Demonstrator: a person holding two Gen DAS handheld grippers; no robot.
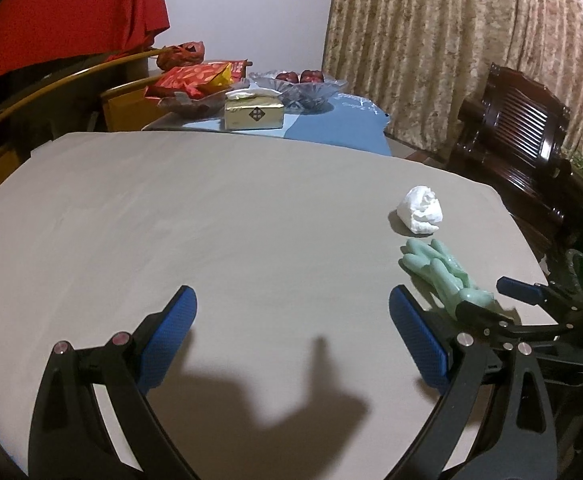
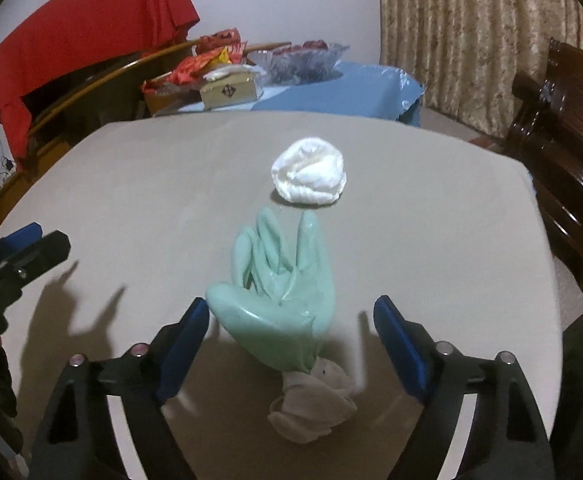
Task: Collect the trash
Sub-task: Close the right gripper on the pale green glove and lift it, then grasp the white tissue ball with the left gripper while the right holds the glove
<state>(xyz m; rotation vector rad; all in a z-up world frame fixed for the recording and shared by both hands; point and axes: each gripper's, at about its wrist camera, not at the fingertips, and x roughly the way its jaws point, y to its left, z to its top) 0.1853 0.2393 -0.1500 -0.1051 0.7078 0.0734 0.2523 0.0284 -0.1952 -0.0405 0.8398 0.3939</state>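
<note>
Stage: early by my judgement; nothing looks collected.
Glove: green rubber glove point(image 2: 275, 300) lies flat on the grey surface point(image 2: 431, 240), between the jaws, untouched.
Tissue: crumpled white wad point(image 2: 309, 172) just beyond the glove.
Right hand-held gripper point(image 2: 291, 332): jaws apart, straddling the glove.
Left hand-held gripper point(image 1: 291, 320): wide, empty.
Left to do: both pieces; no bin visible.

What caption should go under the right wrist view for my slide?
Open right gripper straddles a green rubber glove on the grey table, a crumpled white tissue just beyond it.
</note>
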